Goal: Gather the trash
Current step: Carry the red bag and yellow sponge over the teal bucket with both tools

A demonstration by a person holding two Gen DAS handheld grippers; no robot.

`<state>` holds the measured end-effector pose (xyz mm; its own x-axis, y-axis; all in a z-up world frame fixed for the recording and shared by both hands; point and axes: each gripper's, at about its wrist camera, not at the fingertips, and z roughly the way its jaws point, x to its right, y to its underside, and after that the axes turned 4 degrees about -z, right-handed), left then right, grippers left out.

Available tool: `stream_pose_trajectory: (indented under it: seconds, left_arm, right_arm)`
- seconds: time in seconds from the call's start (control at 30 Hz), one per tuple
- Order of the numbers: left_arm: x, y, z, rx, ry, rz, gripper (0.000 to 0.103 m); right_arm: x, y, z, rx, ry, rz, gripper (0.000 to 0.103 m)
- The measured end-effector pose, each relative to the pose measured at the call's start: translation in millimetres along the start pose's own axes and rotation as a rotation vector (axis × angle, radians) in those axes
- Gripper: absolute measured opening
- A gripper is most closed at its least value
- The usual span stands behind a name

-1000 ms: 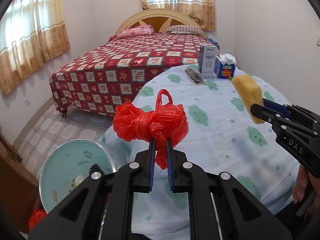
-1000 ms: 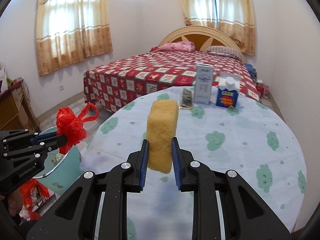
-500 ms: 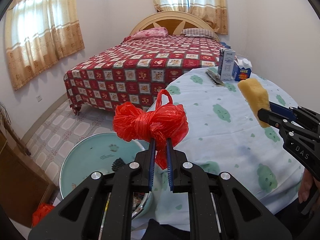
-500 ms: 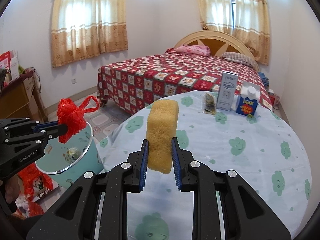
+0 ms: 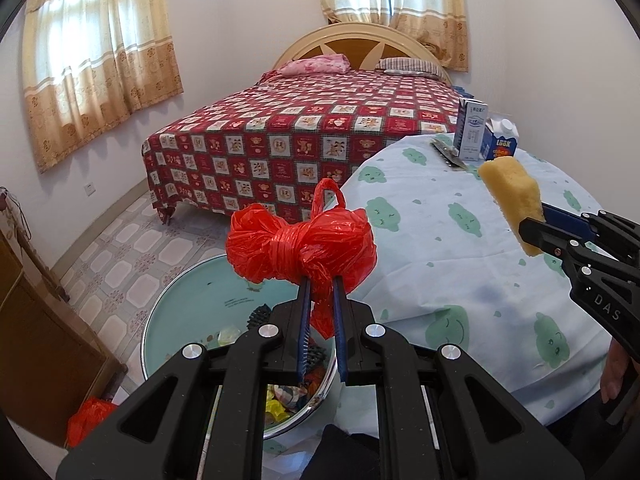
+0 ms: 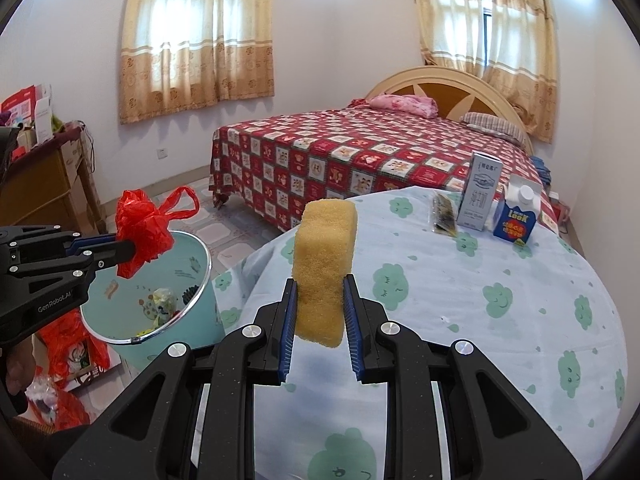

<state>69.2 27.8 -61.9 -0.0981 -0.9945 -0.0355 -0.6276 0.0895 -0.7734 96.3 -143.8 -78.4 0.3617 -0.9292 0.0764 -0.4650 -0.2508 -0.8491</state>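
Observation:
My left gripper (image 5: 319,286) is shut on a knotted red plastic bag (image 5: 300,246), which hangs in the air above the open mouth of a light blue trash bin (image 5: 192,300) beside the table. From the right wrist view the same red plastic bag (image 6: 142,236) sits over the trash bin (image 6: 200,264), with the left gripper (image 6: 128,246) coming in from the left. My right gripper (image 6: 320,284) is shut on a yellow sponge (image 6: 324,264), held upright over the round table (image 6: 520,320). The sponge (image 5: 512,198) and the right gripper (image 5: 532,228) show at the right of the left wrist view.
A grey carton (image 6: 480,192), a blue milk carton (image 6: 516,220) and a dark wrapper (image 6: 442,216) stand at the table's far edge. A bed with a red quilt (image 6: 360,160) lies behind. Red bags (image 6: 72,344) and a wooden cabinet (image 6: 48,188) are at the left.
Both grippers have moved left with their loads. The red bag went from over the table's edge to over the bin, which now shows more fully in both views.

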Motion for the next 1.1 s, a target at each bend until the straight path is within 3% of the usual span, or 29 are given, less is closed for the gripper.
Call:
stream_pose_trajectory:
  seconds: [1.1]
  left_arm:
    - [-62, 17, -10, 0.0, -0.08, -0.083, 0.011]
  right_arm:
    - [-63, -16, 23, 0.0, -0.078, -0.137, 0.023]
